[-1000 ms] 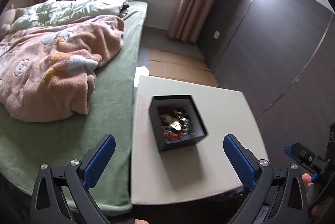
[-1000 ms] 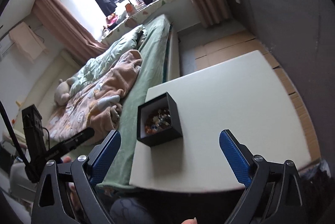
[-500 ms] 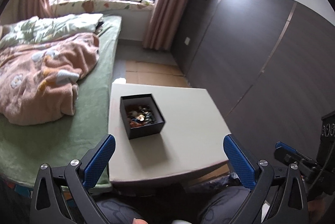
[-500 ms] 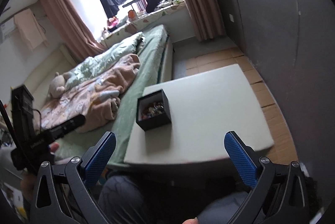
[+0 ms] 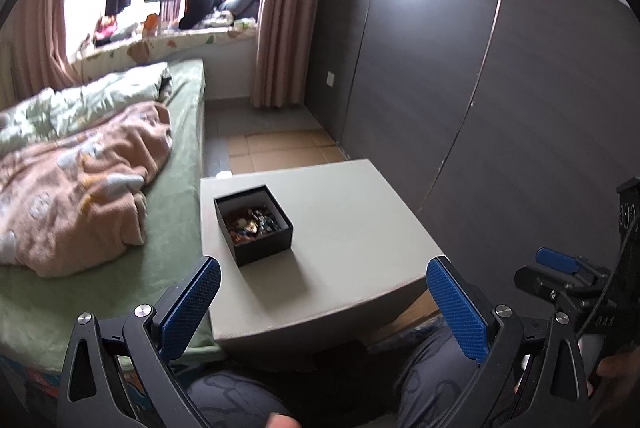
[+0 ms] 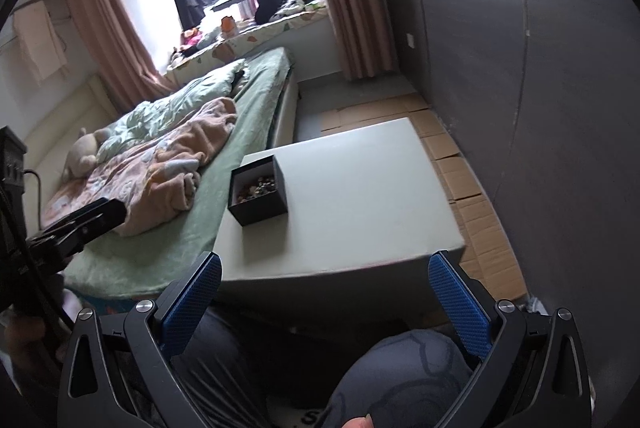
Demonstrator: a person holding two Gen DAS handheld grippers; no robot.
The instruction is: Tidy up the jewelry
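Two claws spread, empty; box (image 5: 253, 224) jewelry (image 5: 252, 222) jumbled, pieces indistinct.

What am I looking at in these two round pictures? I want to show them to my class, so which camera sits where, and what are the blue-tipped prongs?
No robot here: a seated person holds a two-finger tool in each hand. Each picture comes from a wide-angle camera on one tool, looking along its fingers. The blue prongs are those fingers: the left gripper in one view, the right gripper in the other. Both are wide open and hold nothing. Ahead is a pale low table beside a bed. On the table stands an open black box filled with mixed small jewelry. Neither gripper touches the box.
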